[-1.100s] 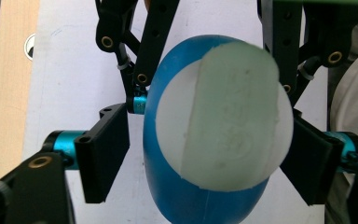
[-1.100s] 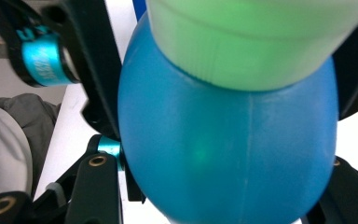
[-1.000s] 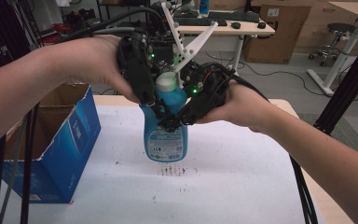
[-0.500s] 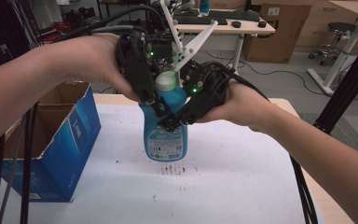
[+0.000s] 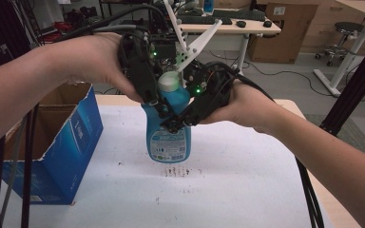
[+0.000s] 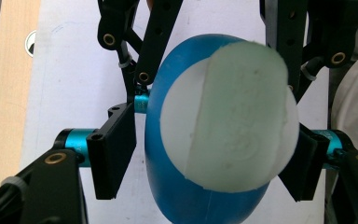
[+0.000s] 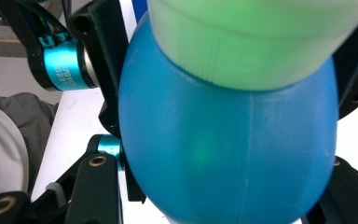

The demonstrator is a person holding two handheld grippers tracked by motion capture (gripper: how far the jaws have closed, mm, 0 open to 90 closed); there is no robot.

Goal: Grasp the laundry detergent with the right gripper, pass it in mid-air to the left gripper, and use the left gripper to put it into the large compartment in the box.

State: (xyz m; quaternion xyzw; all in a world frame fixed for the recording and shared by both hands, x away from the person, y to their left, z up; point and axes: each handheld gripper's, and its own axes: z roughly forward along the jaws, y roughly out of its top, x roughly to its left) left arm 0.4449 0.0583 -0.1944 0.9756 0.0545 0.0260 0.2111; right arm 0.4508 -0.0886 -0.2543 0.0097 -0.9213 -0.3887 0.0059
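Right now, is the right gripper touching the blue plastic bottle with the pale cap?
Touching. In the right gripper view, the right gripper has its black jaws pressed against both sides of the blue plastic bottle, with no gap.

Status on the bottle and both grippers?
Right hand-held gripper shut on blue bottle. Left hand-held gripper closing around white cap. Box clear.

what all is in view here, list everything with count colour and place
bottle: 1, blue with a label, upright mid table, between both grippers
cap: 1, pale white-green, on the bottle's top
cardboard box: 1, blue outside, brown inside, open, table's left edge
table: 1, white top with dark specks
left gripper: 1, black, jaws have just been closing around the cap, left pad not yet touching
right gripper: 1, black, shut on the bottle
forearms: 2, entering from the bottom corners
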